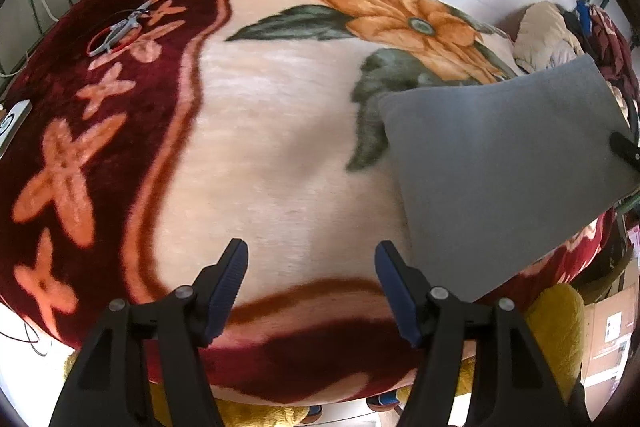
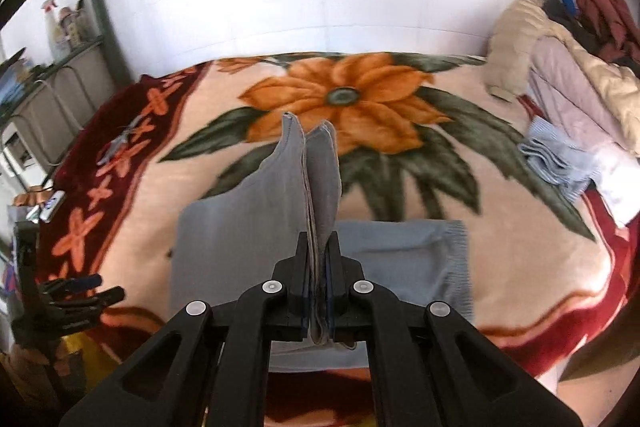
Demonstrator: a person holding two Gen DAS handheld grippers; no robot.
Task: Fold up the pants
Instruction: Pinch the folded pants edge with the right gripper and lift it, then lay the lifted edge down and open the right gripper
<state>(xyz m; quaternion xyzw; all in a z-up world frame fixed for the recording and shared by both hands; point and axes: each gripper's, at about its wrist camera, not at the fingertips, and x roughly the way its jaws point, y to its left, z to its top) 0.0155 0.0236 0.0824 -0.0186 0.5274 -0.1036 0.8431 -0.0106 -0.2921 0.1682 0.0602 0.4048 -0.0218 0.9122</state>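
Now my right tool [image 2: 319,291] is clamped on the soft, floppy pants [image 2: 248,227]; my left tool [image 1: 312,287] hangs apart, so I should pinch an edge.

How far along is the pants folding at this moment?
Partly done: the grey pants already lie in a compact, layered shape on the flowered blanket. In hand: the right gripper is shut on a bunched, several-layer edge of them and holds it up. The left gripper is open and empty. Left: laying that edge down and flattening.
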